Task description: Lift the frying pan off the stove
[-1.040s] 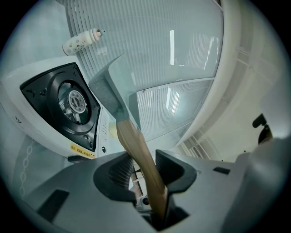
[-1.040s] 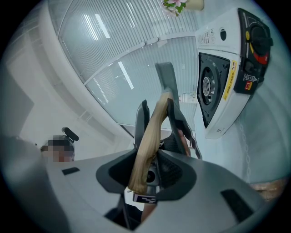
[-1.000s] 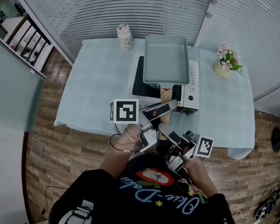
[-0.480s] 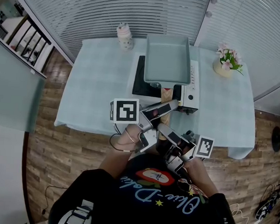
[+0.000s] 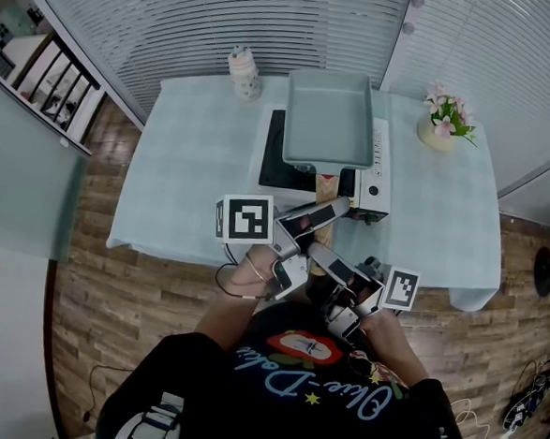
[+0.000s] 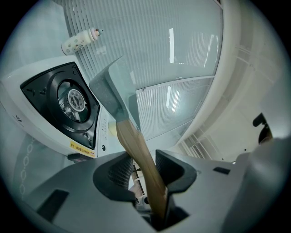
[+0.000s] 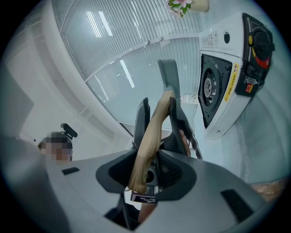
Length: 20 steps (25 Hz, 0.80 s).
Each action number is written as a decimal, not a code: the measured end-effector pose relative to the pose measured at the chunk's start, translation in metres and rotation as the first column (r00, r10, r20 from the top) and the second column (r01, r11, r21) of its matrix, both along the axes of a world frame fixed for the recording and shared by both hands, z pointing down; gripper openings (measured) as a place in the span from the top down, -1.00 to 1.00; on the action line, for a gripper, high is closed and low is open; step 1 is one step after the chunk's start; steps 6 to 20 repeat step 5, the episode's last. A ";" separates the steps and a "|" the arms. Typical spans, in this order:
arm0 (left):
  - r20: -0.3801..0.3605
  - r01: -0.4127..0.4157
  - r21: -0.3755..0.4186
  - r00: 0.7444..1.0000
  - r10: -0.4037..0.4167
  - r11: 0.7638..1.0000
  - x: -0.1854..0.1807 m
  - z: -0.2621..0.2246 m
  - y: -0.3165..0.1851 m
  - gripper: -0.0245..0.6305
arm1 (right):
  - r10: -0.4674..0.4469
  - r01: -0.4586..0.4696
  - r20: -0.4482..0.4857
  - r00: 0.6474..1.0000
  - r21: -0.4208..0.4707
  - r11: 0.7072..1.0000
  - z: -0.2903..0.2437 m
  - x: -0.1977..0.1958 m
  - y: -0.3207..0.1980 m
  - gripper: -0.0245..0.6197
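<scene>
Gripping the frying pan [image 5: 328, 119] by its wooden handle [image 5: 326, 186], both grippers are holding it in the air above the stove [image 5: 377, 179], clear of the uncovered burner [image 6: 72, 98]. The left gripper [image 6: 142, 167] is clamping the handle's middle with narrowed jaws. The right gripper [image 7: 153, 169] is pinching its near end likewise. A bottle [image 5: 245, 72] is standing at the table's [image 5: 190, 161] far edge, a flower pot [image 5: 445, 123] far right.

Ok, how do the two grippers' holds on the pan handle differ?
The left gripper clamps the wooden handle nearer the frying pan; the right gripper clamps its free end. The left angles in from the person's left, the right from the right. Both are shut on it.
</scene>
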<state>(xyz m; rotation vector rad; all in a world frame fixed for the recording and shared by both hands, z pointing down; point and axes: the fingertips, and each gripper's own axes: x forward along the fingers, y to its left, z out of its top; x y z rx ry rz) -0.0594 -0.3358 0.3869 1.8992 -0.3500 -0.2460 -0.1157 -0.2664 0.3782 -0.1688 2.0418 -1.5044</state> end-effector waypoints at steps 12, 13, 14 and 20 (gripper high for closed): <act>0.000 0.001 0.000 1.000 -0.001 1.000 0.004 0.001 0.001 0.50 | 0.000 0.000 0.001 1.000 -0.001 1.000 0.001 0.004 0.001 0.51; 0.000 0.001 0.000 1.000 -0.001 1.000 0.004 0.001 0.001 0.50 | 0.000 0.000 0.001 1.000 -0.001 1.000 0.001 0.004 0.001 0.51; 0.000 0.001 0.000 1.000 -0.001 1.000 0.004 0.001 0.001 0.50 | 0.000 0.000 0.001 1.000 -0.001 1.000 0.001 0.004 0.001 0.51; 0.000 0.001 0.000 1.000 -0.001 1.000 0.004 0.001 0.001 0.50 | 0.000 0.000 0.001 1.000 -0.001 1.000 0.001 0.004 0.001 0.51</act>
